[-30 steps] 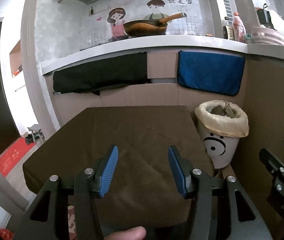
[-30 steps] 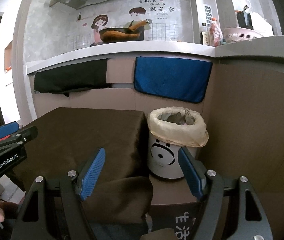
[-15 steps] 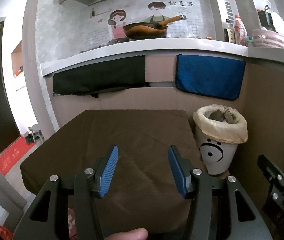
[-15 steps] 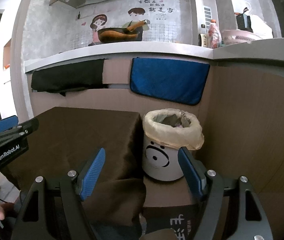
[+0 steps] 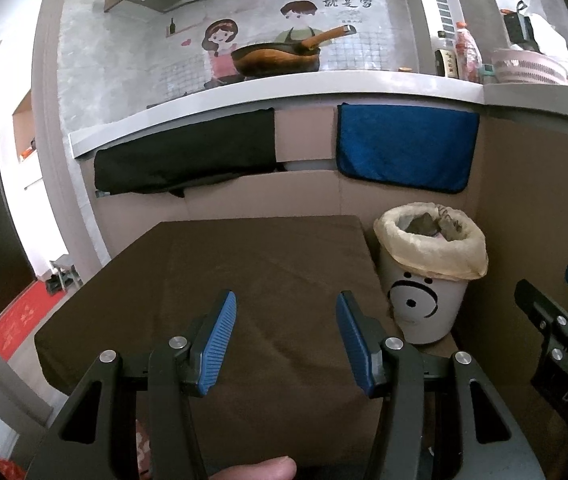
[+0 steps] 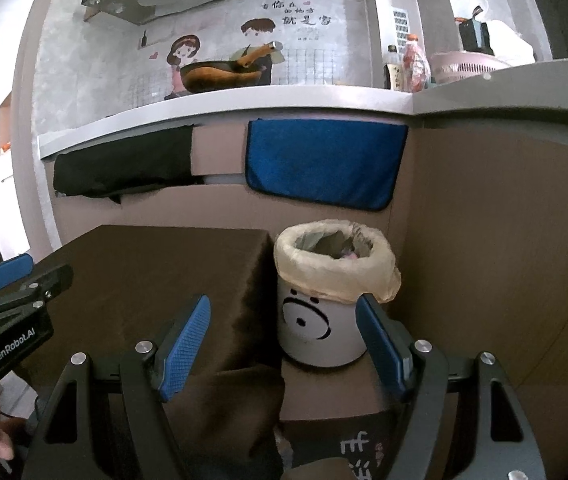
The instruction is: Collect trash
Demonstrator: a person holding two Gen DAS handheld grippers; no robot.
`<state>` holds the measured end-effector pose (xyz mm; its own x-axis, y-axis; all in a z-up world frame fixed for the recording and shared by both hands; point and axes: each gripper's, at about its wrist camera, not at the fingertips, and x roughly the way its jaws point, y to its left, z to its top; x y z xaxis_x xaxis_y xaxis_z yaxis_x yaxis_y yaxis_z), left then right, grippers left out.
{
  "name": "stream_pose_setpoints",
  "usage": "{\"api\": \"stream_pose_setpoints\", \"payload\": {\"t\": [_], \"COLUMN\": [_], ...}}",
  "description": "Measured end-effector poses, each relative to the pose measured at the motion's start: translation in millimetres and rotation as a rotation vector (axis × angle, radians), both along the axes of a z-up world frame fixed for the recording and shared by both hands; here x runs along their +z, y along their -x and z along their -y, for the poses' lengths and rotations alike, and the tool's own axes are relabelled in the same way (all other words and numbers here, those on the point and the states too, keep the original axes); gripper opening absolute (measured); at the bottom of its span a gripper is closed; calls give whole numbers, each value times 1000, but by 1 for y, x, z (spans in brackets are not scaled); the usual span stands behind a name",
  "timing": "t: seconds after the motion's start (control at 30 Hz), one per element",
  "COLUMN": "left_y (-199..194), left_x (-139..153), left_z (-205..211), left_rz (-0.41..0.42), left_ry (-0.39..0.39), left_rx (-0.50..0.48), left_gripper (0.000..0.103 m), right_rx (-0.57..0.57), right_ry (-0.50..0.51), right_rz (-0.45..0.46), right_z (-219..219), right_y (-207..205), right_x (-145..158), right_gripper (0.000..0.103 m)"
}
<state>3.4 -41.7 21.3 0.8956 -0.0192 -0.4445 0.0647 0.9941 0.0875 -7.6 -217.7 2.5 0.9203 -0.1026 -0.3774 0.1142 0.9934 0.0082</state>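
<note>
A white trash bin (image 5: 424, 304) with a frowning face and a cream liner stands right of the brown-covered table (image 5: 243, 280); crumpled grey trash (image 5: 430, 226) lies inside it. The bin also shows in the right wrist view (image 6: 320, 328), with trash (image 6: 332, 244) in it. My left gripper (image 5: 286, 340) is open and empty above the table's near part. My right gripper (image 6: 284, 348) is open and empty in front of the bin, over the table's right corner. Each gripper shows in the other's view, the right one (image 5: 564, 320) and the left one (image 6: 7, 312).
A black cloth (image 5: 183, 160) and a blue cloth (image 5: 404, 148) hang from the counter behind. Brown cardboard walls (image 6: 484, 240) enclose the bin at back and right. A wok (image 5: 275, 58), bottles (image 5: 460, 56) and a pink basket (image 5: 528, 66) stand on the counter.
Both grippers have drawn back and risen a little, so the bin and table look smaller and lower. Both stay open and empty.
</note>
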Motion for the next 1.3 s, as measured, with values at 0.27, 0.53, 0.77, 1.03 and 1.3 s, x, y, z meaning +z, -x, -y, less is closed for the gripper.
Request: {"api": "stream_pose_setpoints", "payload": {"t": [0.27,0.53,0.77,1.03,1.3], "left_y": [7,7,7,7,7], "left_x": [2,0,0,0,0], "left_z": [5,7,8,4,6], "left_rz": [18,0,1,0,0], "left_ry": [10,11,11,12,13], "left_rx": [-46,-50,-48,-54,-50], "left_gripper": [53,53,53,53,53], "right_rx": [-6,-15,-15,-11,-9], "right_ry": [-13,-16,-13,-12,-11], "right_rz": [11,28,27,24,23], "right_z": [3,3,2,0,1], "right_y": [1,1,2,2,1], "right_x": [2,7,7,6,6], "right_gripper": [73,73,73,73,73]}}
